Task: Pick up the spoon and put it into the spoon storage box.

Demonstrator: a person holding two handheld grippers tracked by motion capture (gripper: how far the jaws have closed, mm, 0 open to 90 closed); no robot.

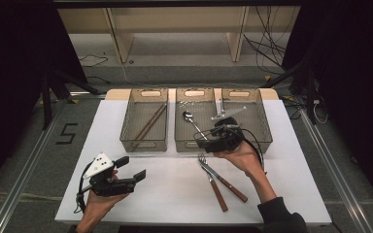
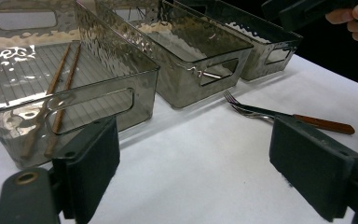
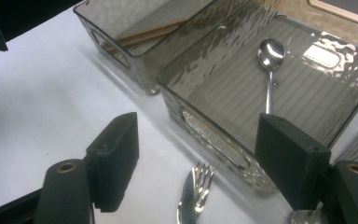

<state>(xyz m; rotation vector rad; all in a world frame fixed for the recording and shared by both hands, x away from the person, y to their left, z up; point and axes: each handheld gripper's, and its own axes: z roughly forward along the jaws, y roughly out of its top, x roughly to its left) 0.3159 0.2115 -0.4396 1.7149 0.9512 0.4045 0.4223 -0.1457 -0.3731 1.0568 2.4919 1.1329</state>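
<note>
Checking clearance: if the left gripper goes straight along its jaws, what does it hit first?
Probably the fork and knife lying on the white table, ahead between the open left gripper jaws. The near wall of the middle bin comes behind them; depth is uncertain.

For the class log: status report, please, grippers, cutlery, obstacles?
Left gripper open, idle. Right gripper open above middle bin; spoon inside. Fork, knife on table.

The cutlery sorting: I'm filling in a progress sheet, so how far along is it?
Done, it seems: chopsticks lie in the left bin and a spoon in the middle bin. In hand: nothing; the right gripper stands open over the middle bin's near wall, and the left gripper waits open above the table. Left: the fork and knife on the table, probably for the bins.
</note>
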